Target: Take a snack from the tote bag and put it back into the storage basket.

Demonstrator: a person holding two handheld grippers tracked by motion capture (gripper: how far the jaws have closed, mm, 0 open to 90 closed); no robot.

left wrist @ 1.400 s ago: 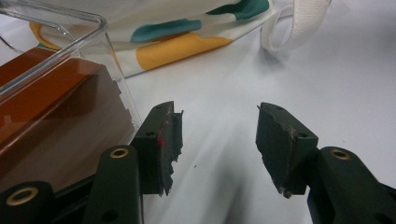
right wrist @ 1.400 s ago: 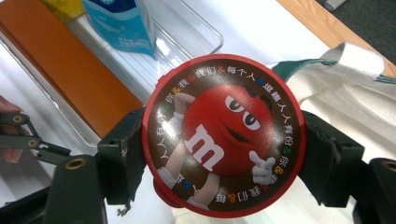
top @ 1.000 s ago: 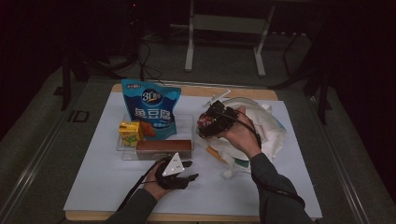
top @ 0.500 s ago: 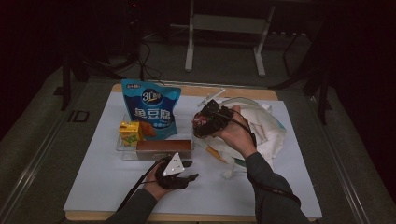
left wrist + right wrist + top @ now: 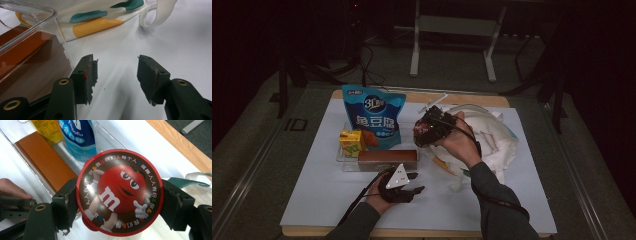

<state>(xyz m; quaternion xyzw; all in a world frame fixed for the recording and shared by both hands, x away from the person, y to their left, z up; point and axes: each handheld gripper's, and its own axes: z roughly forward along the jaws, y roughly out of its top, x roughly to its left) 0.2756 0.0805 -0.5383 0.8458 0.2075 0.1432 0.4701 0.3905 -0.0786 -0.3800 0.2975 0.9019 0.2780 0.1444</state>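
While the right gripper (image 5: 428,129) hangs raised above the white table (image 5: 327,195) in the high view, it pinches a round candy tin (image 5: 422,131) just at three o'clock of the clear tray (image 5: 343,159), which holds a blue pouch (image 5: 373,116), a yellow carton (image 5: 351,142) and a brown box (image 5: 387,156). A patterned cloth bag (image 5: 492,142) lies further toward three o'clock, behind that hand. The left gripper (image 5: 414,183) rests on the table at six o'clock of the tray.

In the left gripper view its jaws stand spread with nothing between them, the tray wall (image 5: 53,18) at ten o'clock, the bag (image 5: 100,17) at twelve.

In the right gripper view the pads press on the tin's (image 5: 120,192) red rim from nine and three o'clock, the tray beyond at eleven.

The step in hand looks like carrying the tin between bag and tray. If it is bound for the tray, the next move calls for lowering it into free space beside the brown box (image 5: 45,160) before letting go.
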